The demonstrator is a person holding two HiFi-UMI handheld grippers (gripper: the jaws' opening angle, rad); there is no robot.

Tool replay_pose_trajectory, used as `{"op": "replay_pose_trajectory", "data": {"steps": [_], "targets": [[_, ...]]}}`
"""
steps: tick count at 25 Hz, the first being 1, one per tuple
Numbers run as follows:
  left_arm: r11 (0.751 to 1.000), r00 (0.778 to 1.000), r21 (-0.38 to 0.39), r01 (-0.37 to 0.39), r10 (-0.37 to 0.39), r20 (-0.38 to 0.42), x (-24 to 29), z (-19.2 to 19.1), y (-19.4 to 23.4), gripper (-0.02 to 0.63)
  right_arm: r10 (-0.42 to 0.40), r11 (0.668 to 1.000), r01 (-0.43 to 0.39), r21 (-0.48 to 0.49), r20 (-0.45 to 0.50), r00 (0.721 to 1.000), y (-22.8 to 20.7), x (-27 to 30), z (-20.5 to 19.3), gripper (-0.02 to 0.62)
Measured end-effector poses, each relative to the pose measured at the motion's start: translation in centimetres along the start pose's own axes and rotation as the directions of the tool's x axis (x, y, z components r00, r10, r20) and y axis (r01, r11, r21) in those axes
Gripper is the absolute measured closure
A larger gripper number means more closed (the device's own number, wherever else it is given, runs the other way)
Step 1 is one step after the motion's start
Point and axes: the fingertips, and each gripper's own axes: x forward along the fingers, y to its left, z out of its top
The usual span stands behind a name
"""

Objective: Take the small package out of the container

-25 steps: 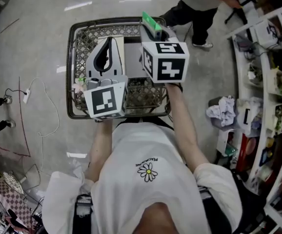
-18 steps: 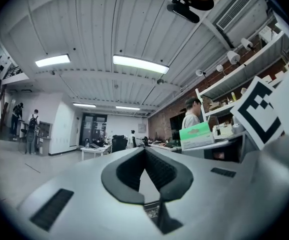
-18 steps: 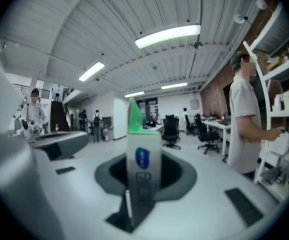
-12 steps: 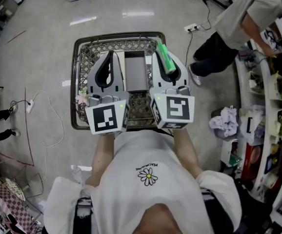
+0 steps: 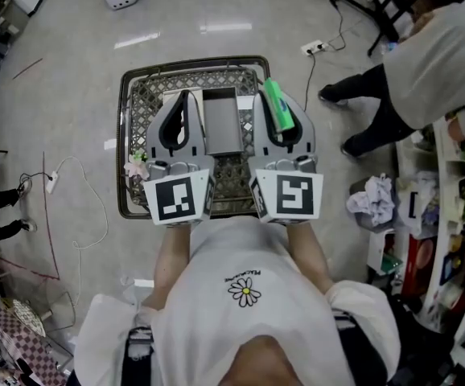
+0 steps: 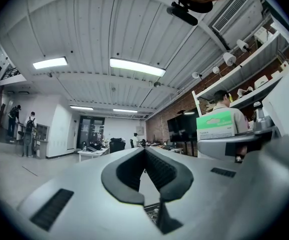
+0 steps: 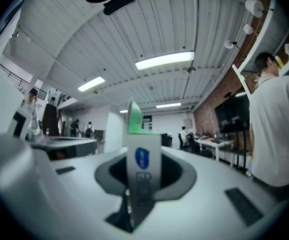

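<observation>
A wire basket cart (image 5: pixel 123 135) stands on the floor in front of me, with a grey box (image 5: pixel 221 121) lying inside it. My right gripper (image 5: pixel 276 96) hovers above the cart's right side, shut on the small green and white package (image 5: pixel 279 109). In the right gripper view the package (image 7: pixel 143 166) stands upright between the pads, its green end pointing away. My left gripper (image 5: pixel 183 97) hovers level beside it over the cart's left side. Its jaws (image 6: pixel 145 152) meet with nothing between them. From the left gripper view the package (image 6: pixel 215 125) shows at the right.
A person (image 5: pixel 430 71) stands to the right of the cart, beside shelving (image 5: pixel 458 215) crowded with goods. Cables (image 5: pixel 80 207) trail over the floor at the left, and a power strip (image 5: pixel 317 47) lies beyond the cart. A small pink flower (image 5: pixel 134 166) sits at the cart's left edge.
My right gripper has come down and back with the package, from high and close to the camera to level beside the left gripper. The person at the right has shifted further right.
</observation>
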Motion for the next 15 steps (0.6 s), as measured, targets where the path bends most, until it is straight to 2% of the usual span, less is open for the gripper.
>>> {"op": "replay_pose_trajectory", "data": {"steps": [10, 15], "targets": [[1.000, 1.000, 0.012, -0.029, 0.029, -0.009, -0.36, 0.09, 0.25, 0.583, 0.009, 1.000, -0.009, 0.003, 0.021, 1.000, 0.04, -0.29, 0.67, 0.492], [1.000, 1.000, 0.013, -0.013, 0.013, -0.005, -0.44, -0.11, -0.20, 0.583, 0.013, 1.000, -0.014, 0.013, 0.018, 1.000, 0.04, -0.38, 0.53, 0.492]]}}
